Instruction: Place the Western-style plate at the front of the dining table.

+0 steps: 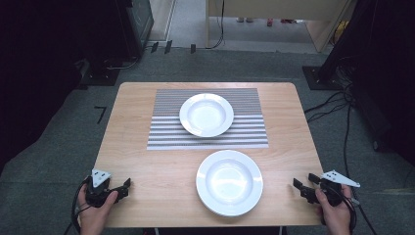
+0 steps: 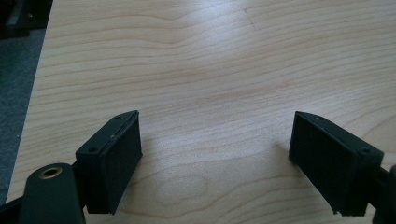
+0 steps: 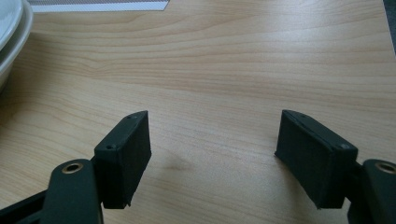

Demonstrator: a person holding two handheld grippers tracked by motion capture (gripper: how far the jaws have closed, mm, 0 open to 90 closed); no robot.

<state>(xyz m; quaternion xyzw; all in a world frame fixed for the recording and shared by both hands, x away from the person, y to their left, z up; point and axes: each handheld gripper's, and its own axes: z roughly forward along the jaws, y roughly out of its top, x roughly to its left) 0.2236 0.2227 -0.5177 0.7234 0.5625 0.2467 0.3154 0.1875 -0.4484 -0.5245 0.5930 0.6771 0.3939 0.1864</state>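
Plate [image 1: 229, 182] nearest the person is the landmark here: white, deep-welled, empty, lying flat on the bare wood of the desk [image 1: 147, 161] close to its near edge. A second plate [image 1: 206, 114] of the same kind lies beyond it, resting on a striped placemat [image 1: 249, 132]; the two are apart, not touching.

Well to the left of the near plate, the left hand-held gripper [image 1: 126, 186] sits low by the desk's near edge, its jaws spread wide with nothing but wood grain between them in the left gripper view [image 2: 215, 154]. To the right of the near plate, somewhat closer than its partner, the right hand-held gripper [image 1: 299, 187] is likewise spread wide and empty [image 3: 212, 149]; in the right gripper view the near plate's rim [image 3: 11, 42] shows at the left edge and a corner of the placemat at the top.

Judging by this, the work has not yet begun: both tools wait at rest, flanking the near plate. The likely first step is a reach inward to that plate's rim. Since the rim is thin and glazed, the jaws would need to come in low and level, straddle the lip from the side, and close firmly before any lift, or the plate could slip or tilt.
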